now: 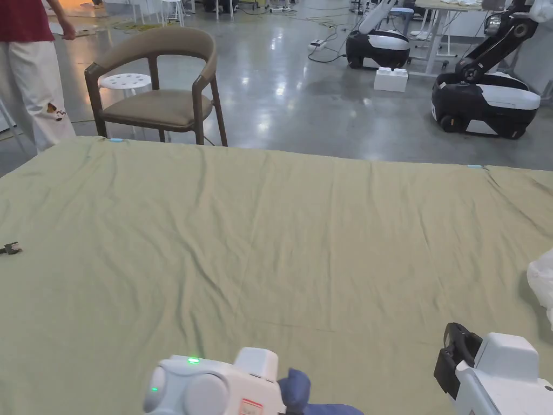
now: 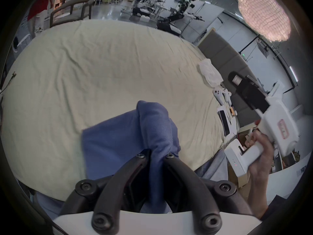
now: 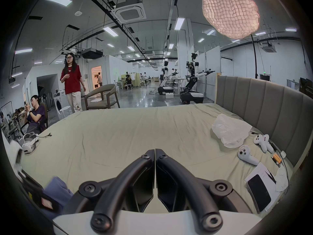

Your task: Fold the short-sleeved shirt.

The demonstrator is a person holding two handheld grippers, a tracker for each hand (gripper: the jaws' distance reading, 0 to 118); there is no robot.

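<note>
So the left hand-held gripper [image 2: 156,155] is sitting low at the near edge of the bed [image 2: 101,65], jaws clamped together on a bunched fold of the blue shirt [image 2: 122,137], and the cloth is draping forward over the green sheet (the rest of it is hanging down past the edge, as far as I can tell). The right hand-held gripper [image 3: 155,151] is hovering off to the right with its jaws pressed together on nothing, pointing out across the bed. In the left gripper view, a bare hand [image 2: 257,155] is wrapping around its white handle, wrist angling up from below. White controllers [image 3: 249,155] and a plastic bag [image 3: 230,130] are lying near the headboard [image 3: 264,99], well apart from the shirt
</note>
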